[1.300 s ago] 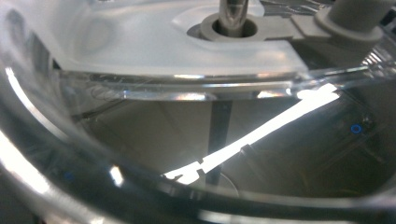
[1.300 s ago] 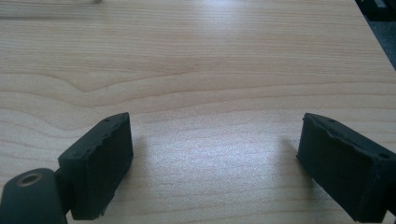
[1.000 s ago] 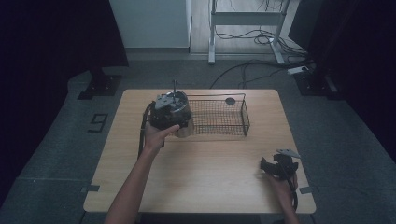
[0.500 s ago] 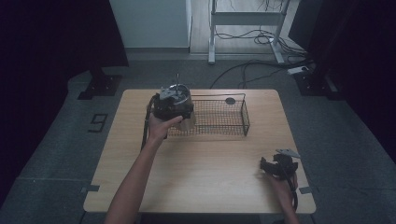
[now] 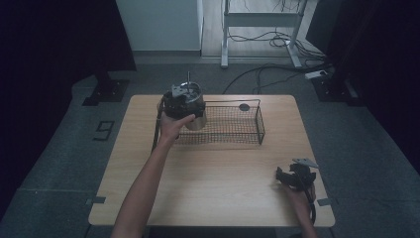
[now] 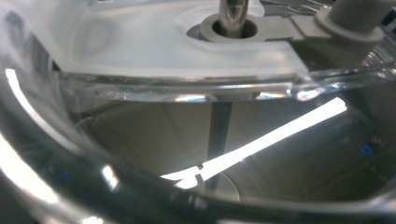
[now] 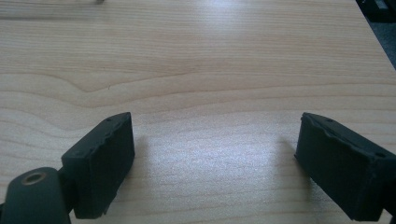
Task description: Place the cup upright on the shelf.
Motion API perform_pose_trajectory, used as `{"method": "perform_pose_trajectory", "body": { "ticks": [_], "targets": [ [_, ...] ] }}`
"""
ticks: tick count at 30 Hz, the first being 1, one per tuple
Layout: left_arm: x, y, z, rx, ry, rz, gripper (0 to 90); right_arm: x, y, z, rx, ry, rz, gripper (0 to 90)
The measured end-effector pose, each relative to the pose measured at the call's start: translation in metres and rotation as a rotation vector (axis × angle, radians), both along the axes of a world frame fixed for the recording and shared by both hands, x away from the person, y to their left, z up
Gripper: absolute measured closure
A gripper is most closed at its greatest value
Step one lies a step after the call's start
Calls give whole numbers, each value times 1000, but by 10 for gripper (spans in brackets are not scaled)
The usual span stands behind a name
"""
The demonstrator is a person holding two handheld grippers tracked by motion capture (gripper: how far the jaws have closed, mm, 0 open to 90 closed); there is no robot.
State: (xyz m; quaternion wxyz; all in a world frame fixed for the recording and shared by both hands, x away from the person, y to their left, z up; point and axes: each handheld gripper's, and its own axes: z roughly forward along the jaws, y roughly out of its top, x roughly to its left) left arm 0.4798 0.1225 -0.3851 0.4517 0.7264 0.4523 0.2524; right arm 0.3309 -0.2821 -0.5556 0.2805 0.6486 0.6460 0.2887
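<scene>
Pale wood grain of the tabletop lies bare between the right tongs, whose black jaws stand wide apart and hold nothing; in the high view these right tongs rest near the front right corner. Well beyond them and across to the left, the left tongs are clamped on a clear lidded jar with a metal rod through its lid, carried at the left end of the wire basket. Up close, the jar's clear wall curves right against the left tongs' camera.
</scene>
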Motion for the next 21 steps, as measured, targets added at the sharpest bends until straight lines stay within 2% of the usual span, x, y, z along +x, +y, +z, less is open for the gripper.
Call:
{"method": "perform_pose_trajectory", "body": {
  "ticks": [4, 12, 21],
  "targets": [
    [9, 0, -4, 21, -10, 19, 42, 0, 0, 0, -1, 0, 0, 116],
    [25, -2, -18, 23, -20, 32, 42, 0, 0, 0, -1, 0, 0, 116],
    [34, -11, -36, 43, 1, 28, 41, 0, 0, 0, -2, -1, -1, 116]
  ]
}}
